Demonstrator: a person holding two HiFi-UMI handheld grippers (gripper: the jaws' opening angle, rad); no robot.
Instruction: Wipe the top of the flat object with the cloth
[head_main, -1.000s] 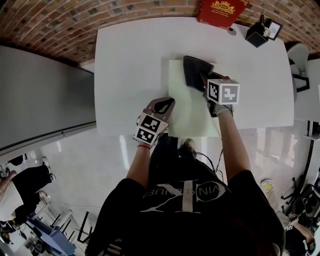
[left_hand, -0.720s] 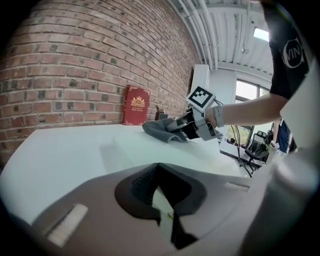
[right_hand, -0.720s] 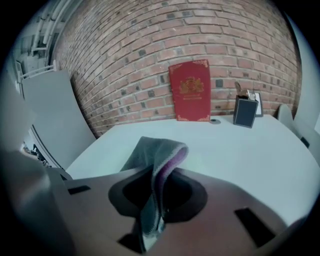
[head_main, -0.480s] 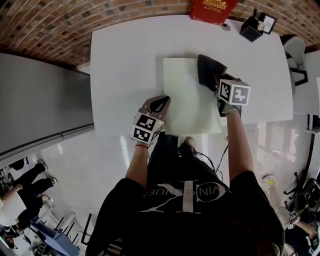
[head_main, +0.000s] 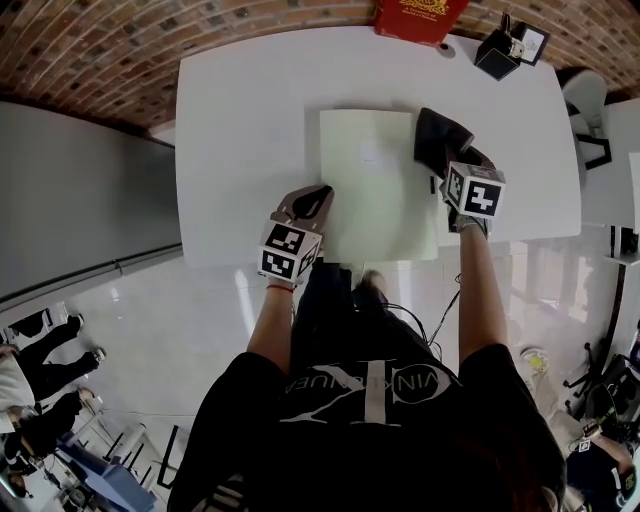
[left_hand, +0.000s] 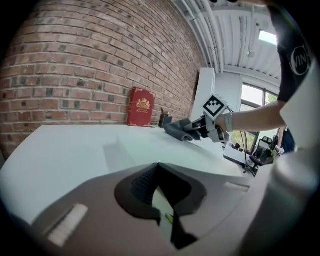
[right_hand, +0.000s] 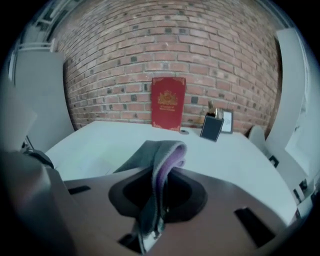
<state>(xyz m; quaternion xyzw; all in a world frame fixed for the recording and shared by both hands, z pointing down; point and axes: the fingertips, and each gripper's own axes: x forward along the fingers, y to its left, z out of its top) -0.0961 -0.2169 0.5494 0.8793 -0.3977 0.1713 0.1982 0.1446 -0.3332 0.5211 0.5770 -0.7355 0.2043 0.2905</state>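
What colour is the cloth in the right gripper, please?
Dark grey cloth, purple inner fold; right gripper view.

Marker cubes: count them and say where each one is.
2. One cube rides on the left gripper at the flat sheet's near-left edge; the other on the right gripper, which holds the cloth at the sheet's right edge.

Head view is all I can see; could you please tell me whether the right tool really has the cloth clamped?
Observer: Yes, the right tool has its jaws shut on the cloth, which is folded with a purple inner side showing.
Operator: Thank you. Is the left tool holding anything?
Observer: Its jaws pinch the near edge of the sheet; a pale sliver shows between them.
Operator: Is the red book lying flat?
Observer: No, it stands upright against the brick wall.
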